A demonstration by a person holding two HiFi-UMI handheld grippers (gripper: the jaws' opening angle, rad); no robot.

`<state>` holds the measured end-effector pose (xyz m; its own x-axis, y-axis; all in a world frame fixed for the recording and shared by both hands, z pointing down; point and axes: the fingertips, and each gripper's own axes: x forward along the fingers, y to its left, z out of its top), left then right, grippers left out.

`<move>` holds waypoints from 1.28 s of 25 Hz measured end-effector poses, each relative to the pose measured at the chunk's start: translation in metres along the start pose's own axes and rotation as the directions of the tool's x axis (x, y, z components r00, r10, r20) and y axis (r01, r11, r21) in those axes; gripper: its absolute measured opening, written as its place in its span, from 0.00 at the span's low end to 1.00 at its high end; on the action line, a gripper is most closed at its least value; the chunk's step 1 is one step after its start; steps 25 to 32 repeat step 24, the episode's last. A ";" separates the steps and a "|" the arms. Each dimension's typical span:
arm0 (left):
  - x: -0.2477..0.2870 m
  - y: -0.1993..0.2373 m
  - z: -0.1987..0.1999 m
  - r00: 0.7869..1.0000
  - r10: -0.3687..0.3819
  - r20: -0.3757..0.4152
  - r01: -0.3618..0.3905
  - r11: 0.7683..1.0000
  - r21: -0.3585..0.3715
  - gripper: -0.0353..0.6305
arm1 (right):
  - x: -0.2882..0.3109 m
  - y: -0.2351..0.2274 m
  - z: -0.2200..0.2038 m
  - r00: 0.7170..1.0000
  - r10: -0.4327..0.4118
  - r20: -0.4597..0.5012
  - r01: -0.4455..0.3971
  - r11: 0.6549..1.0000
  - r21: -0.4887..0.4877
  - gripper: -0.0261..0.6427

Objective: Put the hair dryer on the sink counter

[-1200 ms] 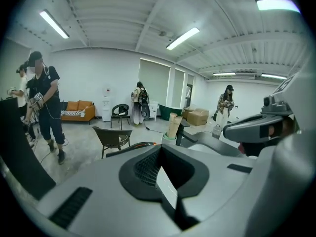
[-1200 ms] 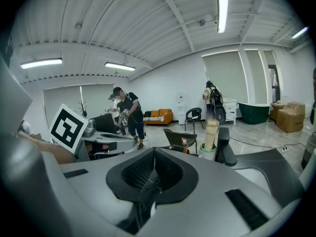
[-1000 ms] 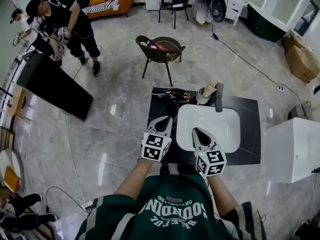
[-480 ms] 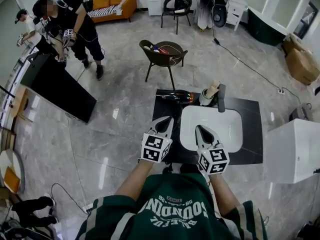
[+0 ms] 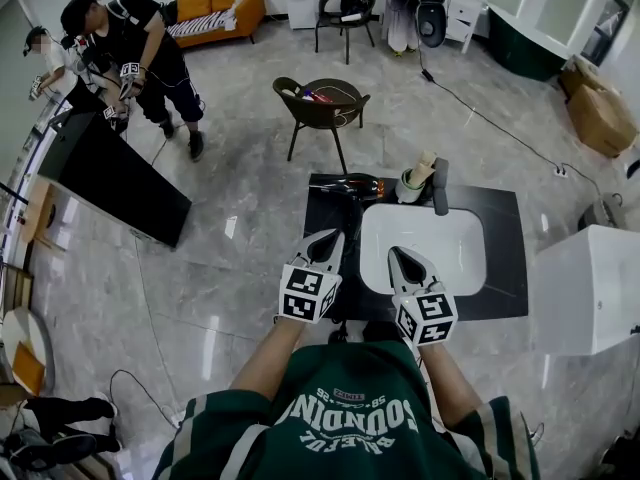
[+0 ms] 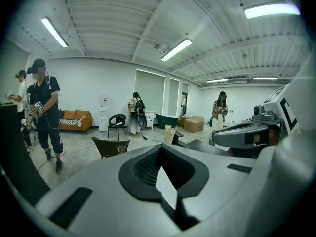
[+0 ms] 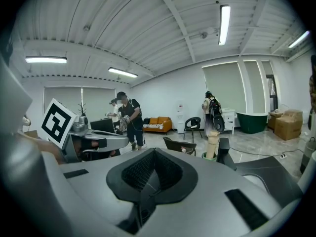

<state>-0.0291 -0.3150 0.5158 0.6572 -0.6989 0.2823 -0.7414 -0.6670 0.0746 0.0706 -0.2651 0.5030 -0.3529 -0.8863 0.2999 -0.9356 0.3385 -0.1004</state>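
The hair dryer (image 5: 352, 185), dark with an orange band, lies on the far left corner of the black sink counter (image 5: 503, 258). Nothing touches it. The white basin (image 5: 422, 249) sits in the counter's middle, with a black faucet (image 5: 439, 189) and a cup of brushes (image 5: 411, 185) behind it. My left gripper (image 5: 328, 240) hovers over the counter's near left edge, shut and empty, well short of the dryer. My right gripper (image 5: 398, 258) hangs over the basin's near rim, also shut and empty. The dryer does not show in either gripper view; the right gripper view shows the cup (image 7: 212, 145) and faucet (image 7: 224, 151).
A dark chair (image 5: 322, 103) stands on the floor just beyond the counter. A black slanted panel (image 5: 110, 173) and two people (image 5: 130, 38) are at the far left. A white cabinet (image 5: 585, 288) flanks the counter's right. Cardboard boxes (image 5: 600, 108) and a floor cable (image 5: 490, 118) lie farther off.
Both grippers stay shut and in nearly the same place over the counter's near edge. The people at the far left have shifted slightly.
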 end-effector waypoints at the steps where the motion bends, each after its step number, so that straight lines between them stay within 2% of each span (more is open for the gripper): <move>1: 0.000 0.000 0.000 1.000 0.000 0.000 0.000 1.000 -0.001 0.07 | 0.000 0.000 0.000 1.000 0.002 0.000 -0.002 1.000 -0.003 0.10; 32: 0.008 0.000 -0.009 1.000 -0.007 -0.010 0.006 0.999 -0.034 0.07 | 0.005 0.002 -0.005 0.999 0.026 -0.044 -0.028 0.999 -0.044 0.10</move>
